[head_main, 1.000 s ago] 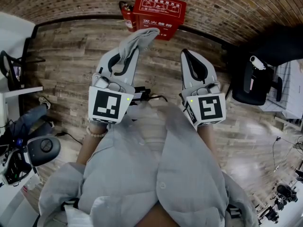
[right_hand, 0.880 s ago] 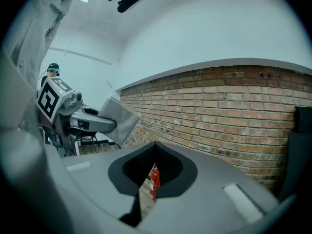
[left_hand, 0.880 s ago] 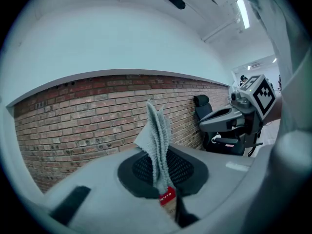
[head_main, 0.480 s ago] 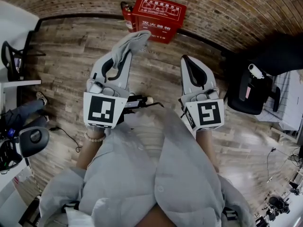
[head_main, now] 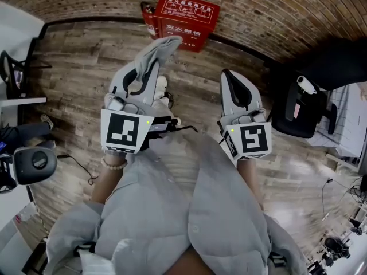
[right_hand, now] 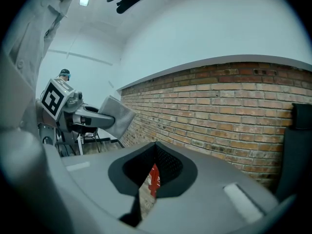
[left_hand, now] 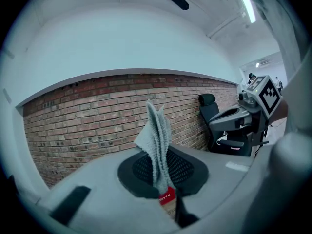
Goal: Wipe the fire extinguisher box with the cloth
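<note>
Cloth (head_main: 162, 46) is pinched by one edge in the closed fingers (left_hand: 83, 174) of the left gripper (head_main: 152, 63), with the rest flopped past the tips. It is soft, light and limp, so folding under pressure is expected and a flat pass with the free part is advised. Right gripper (head_main: 228, 76) fingers are shut together with nothing held. Fire extinguisher box (head_main: 189, 15) is stood on the floor (head_main: 86, 56) against the brick wall (head_main: 258, 10), ahead of both grippers and untouched. It is stiff and probably light, so it may be shifted if pushed hard.
</note>
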Demonstrator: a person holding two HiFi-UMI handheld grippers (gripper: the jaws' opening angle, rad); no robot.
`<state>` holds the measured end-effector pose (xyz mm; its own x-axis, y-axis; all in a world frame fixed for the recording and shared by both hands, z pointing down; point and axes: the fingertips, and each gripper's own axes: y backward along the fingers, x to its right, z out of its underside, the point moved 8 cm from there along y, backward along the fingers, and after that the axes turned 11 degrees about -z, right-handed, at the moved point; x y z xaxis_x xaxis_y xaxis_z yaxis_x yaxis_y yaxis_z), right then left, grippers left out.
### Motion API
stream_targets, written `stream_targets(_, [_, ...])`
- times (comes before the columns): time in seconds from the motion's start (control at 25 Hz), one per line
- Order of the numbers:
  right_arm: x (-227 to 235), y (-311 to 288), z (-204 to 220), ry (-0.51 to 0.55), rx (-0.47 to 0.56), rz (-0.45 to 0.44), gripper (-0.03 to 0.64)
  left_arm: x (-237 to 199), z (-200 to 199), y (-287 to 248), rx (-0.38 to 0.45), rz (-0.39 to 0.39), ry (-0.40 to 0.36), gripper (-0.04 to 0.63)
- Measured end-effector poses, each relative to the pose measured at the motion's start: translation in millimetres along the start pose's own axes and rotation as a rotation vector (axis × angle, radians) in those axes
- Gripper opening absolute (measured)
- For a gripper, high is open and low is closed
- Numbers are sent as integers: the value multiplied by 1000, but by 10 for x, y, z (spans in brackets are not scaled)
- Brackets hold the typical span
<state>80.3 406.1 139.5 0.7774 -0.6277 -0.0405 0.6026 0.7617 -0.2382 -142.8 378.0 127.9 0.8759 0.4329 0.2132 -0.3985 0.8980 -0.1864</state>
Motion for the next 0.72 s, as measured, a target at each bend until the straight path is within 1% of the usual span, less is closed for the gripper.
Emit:
stream_targets(0.16, [67,-20,43,-13,5,23,8,7,-9,-133,4,19,-3,12])
stream_targets(0.32, [212,-152,27,-24,5,45,8,-78,-38,-359,14,38,-1,12])
stream_targets(0.56, [493,-595,-87,-20,0,71,8,-349,-5,-879,13,71,-5,12])
stream_targets(0.72, [716,-964,-206,-25,3,87,8,-571,-84,-1305,20,105,-18,12])
